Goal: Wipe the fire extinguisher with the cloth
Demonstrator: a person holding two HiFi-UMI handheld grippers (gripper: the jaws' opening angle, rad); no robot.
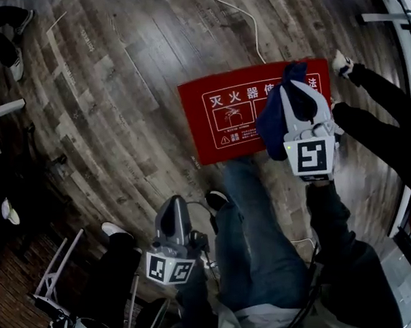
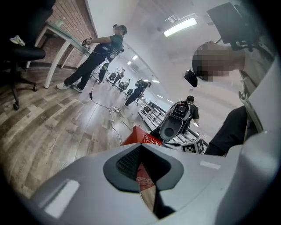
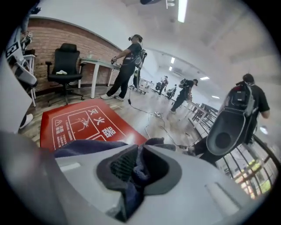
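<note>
Our left gripper (image 1: 176, 206) sat low beside our leg (image 1: 257, 223), aimed at the red fire extinguisher box (image 1: 238, 114) lying flat on the floor (image 1: 127, 88) well ahead of its fingers. Its jaws stood a narrow slit apart, empty. Our right arm reached forward, and the right gripper (image 1: 297, 86) clamped the blue cloth (image 1: 272, 122), which hung from its fingers over the box's right end.

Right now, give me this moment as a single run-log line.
right gripper: shut on blue cloth | blue cloth: above red extinguisher box, contact unclear | left gripper: empty, jaws slightly apart, away from box
</note>
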